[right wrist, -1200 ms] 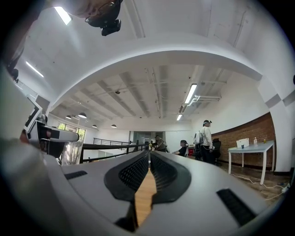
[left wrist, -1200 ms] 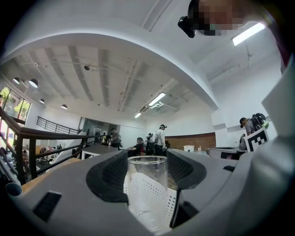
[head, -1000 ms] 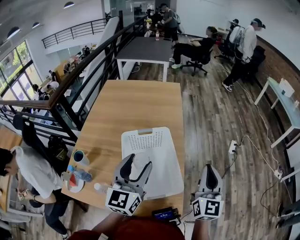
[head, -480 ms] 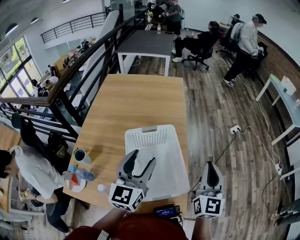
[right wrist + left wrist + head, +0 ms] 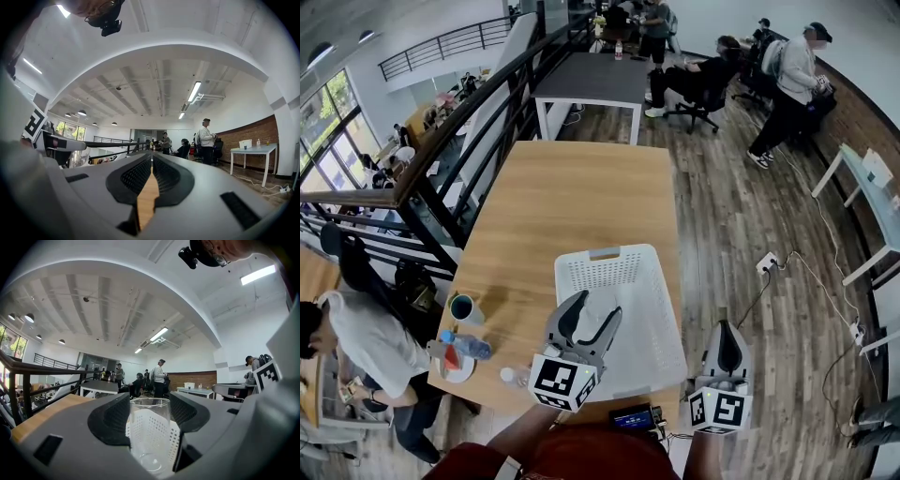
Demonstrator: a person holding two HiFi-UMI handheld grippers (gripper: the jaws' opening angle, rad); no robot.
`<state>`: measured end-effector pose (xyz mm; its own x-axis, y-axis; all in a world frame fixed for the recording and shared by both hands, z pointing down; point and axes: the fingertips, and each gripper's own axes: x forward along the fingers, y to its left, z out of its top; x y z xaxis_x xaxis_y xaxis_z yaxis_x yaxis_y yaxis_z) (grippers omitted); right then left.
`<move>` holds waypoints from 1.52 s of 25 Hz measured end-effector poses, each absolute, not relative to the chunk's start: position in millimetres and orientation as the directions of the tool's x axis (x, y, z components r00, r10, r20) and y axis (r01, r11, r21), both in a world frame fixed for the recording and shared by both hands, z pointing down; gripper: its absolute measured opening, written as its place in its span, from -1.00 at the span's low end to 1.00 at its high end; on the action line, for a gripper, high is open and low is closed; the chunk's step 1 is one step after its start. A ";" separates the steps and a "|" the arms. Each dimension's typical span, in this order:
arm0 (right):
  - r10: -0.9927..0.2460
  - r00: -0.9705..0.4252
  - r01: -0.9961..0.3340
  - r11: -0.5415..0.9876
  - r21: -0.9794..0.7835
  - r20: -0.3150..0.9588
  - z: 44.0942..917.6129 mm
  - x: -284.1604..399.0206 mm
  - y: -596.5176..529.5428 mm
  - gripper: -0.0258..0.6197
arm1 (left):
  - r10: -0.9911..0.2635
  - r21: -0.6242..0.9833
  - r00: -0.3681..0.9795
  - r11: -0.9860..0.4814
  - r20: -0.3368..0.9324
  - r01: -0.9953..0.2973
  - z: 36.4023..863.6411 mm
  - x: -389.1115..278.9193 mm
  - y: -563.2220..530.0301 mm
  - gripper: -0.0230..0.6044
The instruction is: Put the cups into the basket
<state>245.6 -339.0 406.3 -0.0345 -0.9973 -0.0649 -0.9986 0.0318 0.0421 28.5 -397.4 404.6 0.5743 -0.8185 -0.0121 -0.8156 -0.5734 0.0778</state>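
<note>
The wooden table (image 5: 572, 206) fills the frame centre. The white perforated basket (image 5: 602, 274) sits lower centre. The left gripper (image 5: 594, 315) pinches a clear cup (image 5: 149, 437) by its side walls, above the basket's near half. The right gripper (image 5: 727, 330), lower right, has its fingers pressed together on nothing. A blue mug (image 5: 461, 307) stands at lower left.

Handling, as judged: the cup is light, stiff, smooth and possibly breakable, so grip it mid-wall with moderate force. No legible writing, only square markers.

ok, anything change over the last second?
The left gripper, shut on the clear glass cup, has eased slightly further in over the white basket. Nothing was gripped or let go. The right gripper stays shut and empty off the table's right edge; the blue cup and bottle have not moved.
</note>
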 end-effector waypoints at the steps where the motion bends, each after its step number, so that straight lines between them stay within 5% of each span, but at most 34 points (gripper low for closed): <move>1: -0.997 -0.033 -0.999 0.030 0.040 -0.064 406.6 245.6 -339.3 -0.86 | -0.817 0.080 0.577 -0.576 -0.008 -0.814 406.1 29.7 -399.2 -0.07; 23: -0.998 -0.001 -1.000 0.000 0.026 -0.059 410.6 256.8 -338.7 -0.86 | -0.801 0.100 0.592 -0.584 0.090 -0.805 448.7 61.2 -452.2 -0.07; 38: -0.999 0.004 -1.000 -0.005 0.016 -0.046 416.3 259.7 -337.5 -0.86 | -0.774 0.138 0.575 -0.560 0.264 -0.817 505.7 78.3 -485.6 -0.08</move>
